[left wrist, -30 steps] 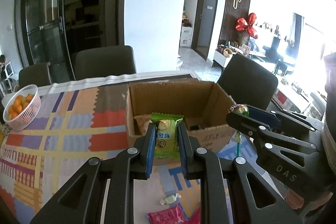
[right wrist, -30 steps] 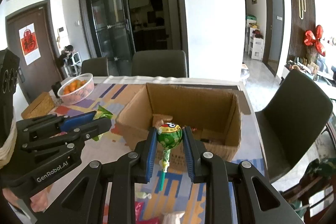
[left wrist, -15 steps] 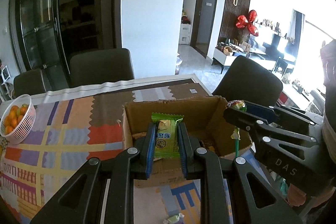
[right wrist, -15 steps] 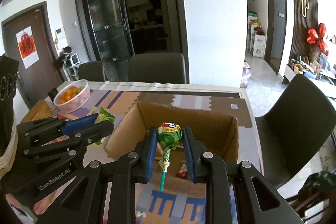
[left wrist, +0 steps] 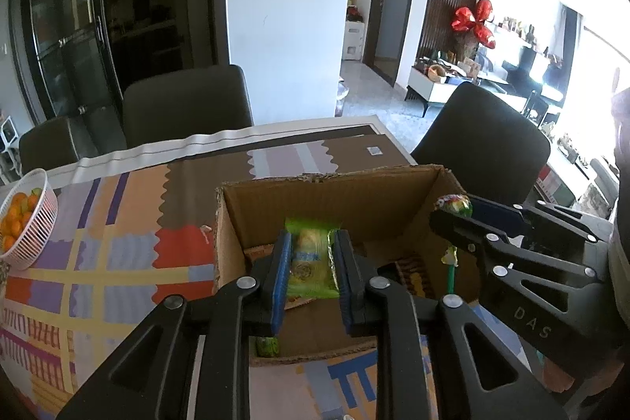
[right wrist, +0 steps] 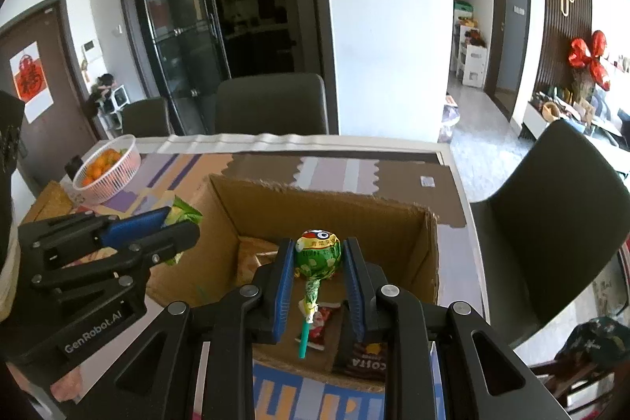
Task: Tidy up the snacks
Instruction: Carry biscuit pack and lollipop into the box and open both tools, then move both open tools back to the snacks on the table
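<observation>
Left claw point(left wrist: 311, 268) is closed on a green snack packet point(left wrist: 312, 262), its blue pads pressing both long edges, and it hangs over the open cardboard box point(left wrist: 327, 191) with the packet directly above the box floor. Right claw point(right wrist: 319, 266) is likewise clamped, on the round wrapped head of a lollipop point(right wrist: 318, 254), whose green stick dangles below its tips; it too is poised over the box, just right of the left claw and near the box's right wall. Beneath the claws the box already holds several items: a red wrapper point(right wrist: 321, 325) and a dark brown pouch point(right wrist: 364, 357) lie under the right claw, and a pale orange bag point(right wrist: 254, 256) sits ahead and to the left of it. By this showing the sorting is well under way but these two pieces are not yet released. Whether more snacks wait on the bench point(left wrist: 118, 254) cannot be told, since the claws' bodies hide the near surface. Far left of both claws, a white basket of oranges point(left wrist: 23, 223) stands apart.
</observation>
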Motion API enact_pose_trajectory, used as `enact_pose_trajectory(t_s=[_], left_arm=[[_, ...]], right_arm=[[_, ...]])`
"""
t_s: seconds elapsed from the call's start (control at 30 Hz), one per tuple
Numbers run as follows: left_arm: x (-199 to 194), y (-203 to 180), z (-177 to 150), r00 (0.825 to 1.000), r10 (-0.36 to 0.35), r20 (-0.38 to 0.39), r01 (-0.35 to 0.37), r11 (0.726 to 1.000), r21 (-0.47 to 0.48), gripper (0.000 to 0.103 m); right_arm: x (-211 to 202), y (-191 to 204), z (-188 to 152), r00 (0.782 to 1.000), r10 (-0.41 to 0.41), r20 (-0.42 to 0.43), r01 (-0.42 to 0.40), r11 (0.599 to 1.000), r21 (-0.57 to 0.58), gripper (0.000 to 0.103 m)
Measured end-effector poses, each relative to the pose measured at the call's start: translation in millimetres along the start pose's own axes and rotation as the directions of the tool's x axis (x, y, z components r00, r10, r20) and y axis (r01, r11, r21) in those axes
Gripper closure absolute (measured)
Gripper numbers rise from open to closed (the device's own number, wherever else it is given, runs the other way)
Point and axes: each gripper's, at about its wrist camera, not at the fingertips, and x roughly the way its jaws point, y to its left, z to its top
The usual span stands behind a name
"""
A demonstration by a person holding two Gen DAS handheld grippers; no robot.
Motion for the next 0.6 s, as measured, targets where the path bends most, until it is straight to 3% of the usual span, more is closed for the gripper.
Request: enact_pose_trajectory(t_s=[0.07, 0.1, 0.17, 0.27, 0.6], left_arm=[[0.2, 1.5, -1.7, 1.0, 0.005, -0.001, -0.005, 1.0, -0.004, 0.068], [-1.2, 1.9, -3.4, 1.0, 0.013, 0.0, -0.013, 1.0, -0.003, 0.067], [-5.5, 1.7, -6.5, 1.0, 0.025, 0.005, -0.025, 1.0, 0.004, 0.065], [-17.1, 1.4, -13.7, 0.999, 0.037, 0.023, -0.038, 0.999, 0.016, 0.056], [-68.8, 0.0, -47.9, 0.994, 0.055, 0.098, -0.06, 0.997, 0.043, 0.053]], right_arm=[[2.4, -2.6, -2.3, 1.0, -0.009, -0.005, 0.009, 1.0, 0.01, 0.073], [2.4, -3.3, -3.3, 1.0, -0.017, -0.008, 0.017, 1.0, 0.012, 0.063], [-0.4, -3.9, -4.6, 0.999, -0.034, -0.002, 0.034, 0.999, 0.013, 0.057], [-11.2, 1.2, -10.9, 0.998, -0.067, 0.024, 0.067, 0.997, -0.025, 0.057], [-54.5, 19.9, -38.6, 0.994, -0.067, 0.083, 0.072, 0.996, -0.06, 0.051]])
